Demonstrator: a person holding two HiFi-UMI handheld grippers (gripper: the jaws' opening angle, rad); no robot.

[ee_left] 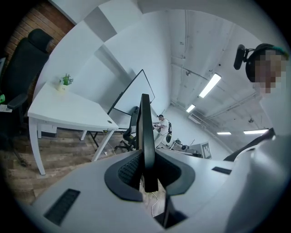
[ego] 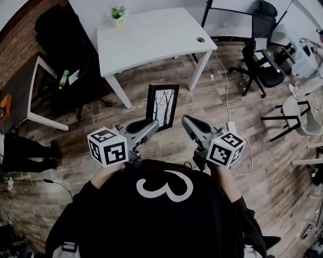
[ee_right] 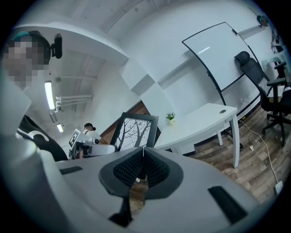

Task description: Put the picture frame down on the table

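The black rectangular picture frame (ego: 162, 107) showed bare black trees on white. Behind it the white rectangular counter (ego: 151, 38) carried a green potted plant (ego: 117, 13). The wood-plank floor (ego: 166, 146) beneath the frame was mottled brown and grey.

The frame's (ego: 163, 102) near left corner is hidden behind the left gripper (ego: 153, 127). In the left gripper view the frame shows edge-on only, its picture side unseen. The far-right chair (ego: 297, 108) is cut off.
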